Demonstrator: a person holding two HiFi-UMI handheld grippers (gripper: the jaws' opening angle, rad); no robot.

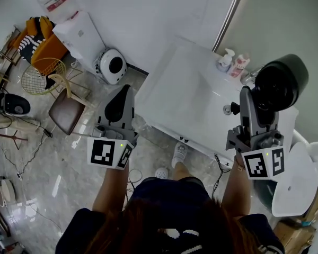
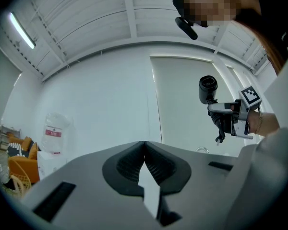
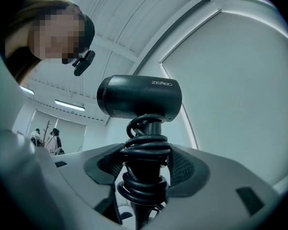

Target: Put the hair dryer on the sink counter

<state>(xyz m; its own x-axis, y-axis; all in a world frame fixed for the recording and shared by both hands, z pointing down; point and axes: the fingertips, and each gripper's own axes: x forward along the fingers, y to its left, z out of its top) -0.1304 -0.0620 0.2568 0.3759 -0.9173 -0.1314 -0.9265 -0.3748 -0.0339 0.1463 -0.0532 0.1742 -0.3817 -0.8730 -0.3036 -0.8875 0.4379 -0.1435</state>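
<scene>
Hair dryer [image 1: 282,81]: one, clamped in right gripper [image 1: 253,103]; left gripper [image 1: 125,93] jaws together.

Sink counter [image 1: 175,89]: left and middle of the top are bare, open from the front edge and from above.

Back right corner is crowded. A pump bottle [image 1: 225,60] stands there with a red-labelled bottle [image 1: 239,65] touching or just beside it, and the faucet [image 1: 248,76] just right of them. A small black knob [image 1: 231,109] sits nearer the front.

The hair dryer [image 1: 280,82], in the right gripper [image 1: 252,97], hangs over that right end.

A metal pole [image 1: 230,15] rises behind the bottles.

Floor left of the counter holds a brown chair [image 1: 66,110], a white round appliance [image 1: 112,65] and a yellow wire basket [image 1: 38,75].
</scene>
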